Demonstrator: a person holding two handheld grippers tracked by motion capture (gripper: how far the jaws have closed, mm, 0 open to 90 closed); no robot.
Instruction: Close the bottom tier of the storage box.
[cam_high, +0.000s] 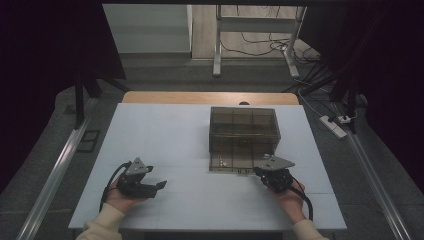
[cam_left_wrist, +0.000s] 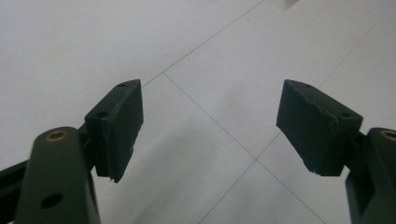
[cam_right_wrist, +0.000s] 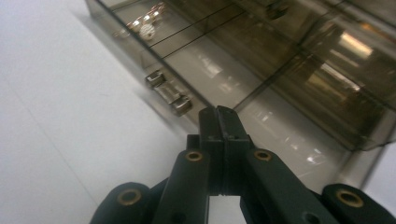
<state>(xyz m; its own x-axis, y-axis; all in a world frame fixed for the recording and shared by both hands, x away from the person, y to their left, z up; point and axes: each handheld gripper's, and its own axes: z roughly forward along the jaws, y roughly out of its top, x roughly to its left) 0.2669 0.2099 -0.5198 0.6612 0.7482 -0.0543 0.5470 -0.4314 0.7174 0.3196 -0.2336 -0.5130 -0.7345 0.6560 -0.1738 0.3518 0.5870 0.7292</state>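
A smoky see-through box (cam_high: 243, 131) with inner dividers stands on the white table (cam_high: 165, 130), right of the middle. Small shiny pieces (cam_right_wrist: 142, 25) lie in one front compartment. A metal latch (cam_right_wrist: 168, 93) sits on its front wall. My right gripper (cam_high: 260, 171) is at the box's front right corner, its jaws shut with nothing between them. In the right gripper view, the right gripper (cam_right_wrist: 219, 116) has its tips right at the box's front edge, just right of the latch. My left gripper (cam_high: 156, 179) rests on the table at the left, open and empty. The left gripper (cam_left_wrist: 210, 98) spreads wide over bare table.
The table's front edge runs just behind both hands. A wooden strip (cam_high: 210, 97) borders the far edge. Metal rails (cam_high: 60, 165) flank the table. A desk frame and cables (cam_high: 260, 45) stand far behind, and a power strip (cam_high: 334, 125) lies on the floor at the right.
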